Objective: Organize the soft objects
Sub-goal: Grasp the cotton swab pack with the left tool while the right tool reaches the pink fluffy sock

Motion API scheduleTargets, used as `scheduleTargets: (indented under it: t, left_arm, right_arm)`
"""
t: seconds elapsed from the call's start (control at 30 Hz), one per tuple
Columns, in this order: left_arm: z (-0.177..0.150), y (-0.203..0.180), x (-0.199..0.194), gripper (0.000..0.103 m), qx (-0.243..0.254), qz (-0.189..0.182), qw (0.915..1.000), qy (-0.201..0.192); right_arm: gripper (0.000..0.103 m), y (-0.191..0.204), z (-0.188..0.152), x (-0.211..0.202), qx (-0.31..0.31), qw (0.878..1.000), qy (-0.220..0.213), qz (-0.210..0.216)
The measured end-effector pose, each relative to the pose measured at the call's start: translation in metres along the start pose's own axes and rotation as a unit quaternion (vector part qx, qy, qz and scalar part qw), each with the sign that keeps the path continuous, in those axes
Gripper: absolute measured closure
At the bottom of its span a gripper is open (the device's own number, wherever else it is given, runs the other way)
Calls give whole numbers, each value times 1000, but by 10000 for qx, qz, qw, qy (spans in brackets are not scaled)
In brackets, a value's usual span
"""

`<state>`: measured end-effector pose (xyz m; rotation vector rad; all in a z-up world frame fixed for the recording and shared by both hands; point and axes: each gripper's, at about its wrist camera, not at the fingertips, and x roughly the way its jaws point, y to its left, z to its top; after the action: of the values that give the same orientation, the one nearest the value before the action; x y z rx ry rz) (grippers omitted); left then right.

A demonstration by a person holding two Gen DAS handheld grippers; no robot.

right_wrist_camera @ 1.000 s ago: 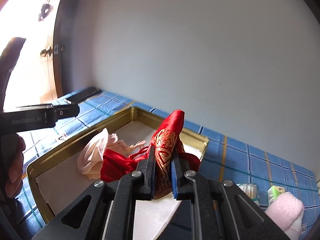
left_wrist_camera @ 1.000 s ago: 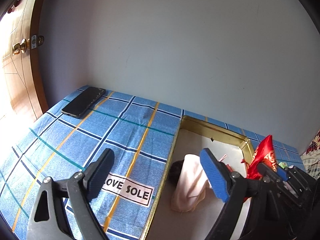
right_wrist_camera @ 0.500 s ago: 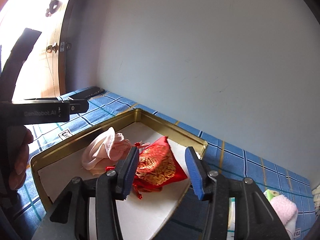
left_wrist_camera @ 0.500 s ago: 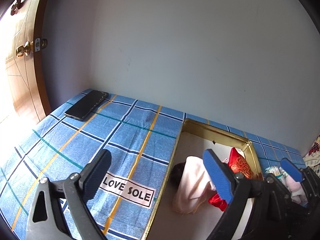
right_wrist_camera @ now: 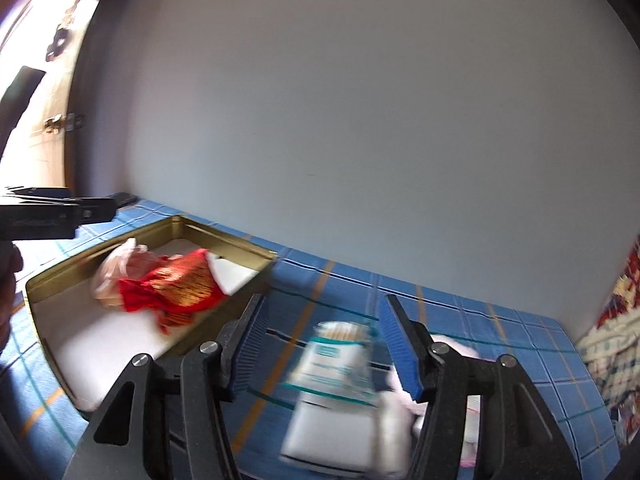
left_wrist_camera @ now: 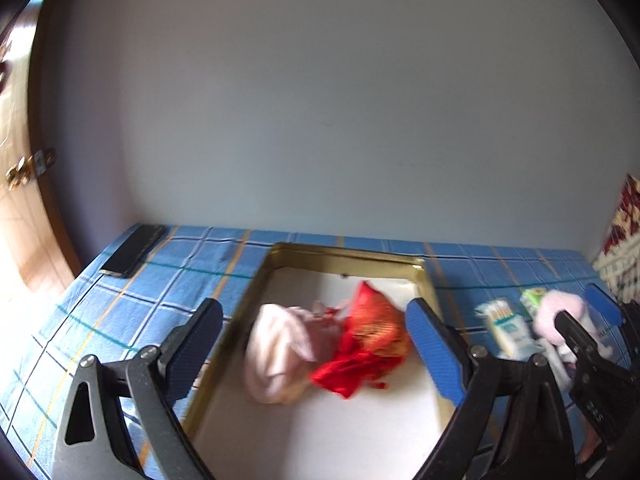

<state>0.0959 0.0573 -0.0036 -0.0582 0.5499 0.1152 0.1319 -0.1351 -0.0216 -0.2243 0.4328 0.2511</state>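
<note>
Left wrist view: the gold tray (left_wrist_camera: 256, 292) on the counter (left_wrist_camera: 132, 312) already holds the pink cloth (left_wrist_camera: 276, 352) and the red pouch (left_wrist_camera: 372, 336). The left tool (left_wrist_camera: 316, 344) stands wide, empty.

Right wrist view: the right tool (right_wrist_camera: 324, 344), jaws just opened, is empty above the swab pack (right_wrist_camera: 340, 364). The pink plush (right_wrist_camera: 456, 360) beside it remains outside the tray.

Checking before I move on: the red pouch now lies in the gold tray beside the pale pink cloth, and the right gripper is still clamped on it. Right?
Not quite. The red pouch does lie in the gold tray beside the pale pink cloth, but the right gripper has let go: its jaws have just been opening and are empty, as the right wrist view shows.
</note>
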Motion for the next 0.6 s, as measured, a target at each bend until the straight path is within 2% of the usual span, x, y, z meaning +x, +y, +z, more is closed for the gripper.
scheduleTargets:
  t: [0.17, 0.27, 0.4, 0.47, 0.6]
  left_arm:
    - [-2, -64, -1, 5, 517, -368, 9979, 159]
    - [-7, -101, 11, 5, 744, -566, 9946, 441]
    - [-13, -139, 29, 5, 934, -776, 9896, 767]
    - [-15, -153, 41, 5, 987, -900, 9865, 949]
    - [-17, -177, 67, 5, 1039, -940, 9824, 1239]
  right_arm:
    - [40, -50, -11, 4, 543, 9971, 112, -524]
    - [38, -73, -17, 4, 855, 9939, 111, -690]
    - [35, -98, -29, 2, 1228, 9893, 27, -786]
    - [35, -107, -29, 6, 1404, 9866, 115, -818]
    - [34, -119, -28, -4, 1660, 9814, -93, -956]
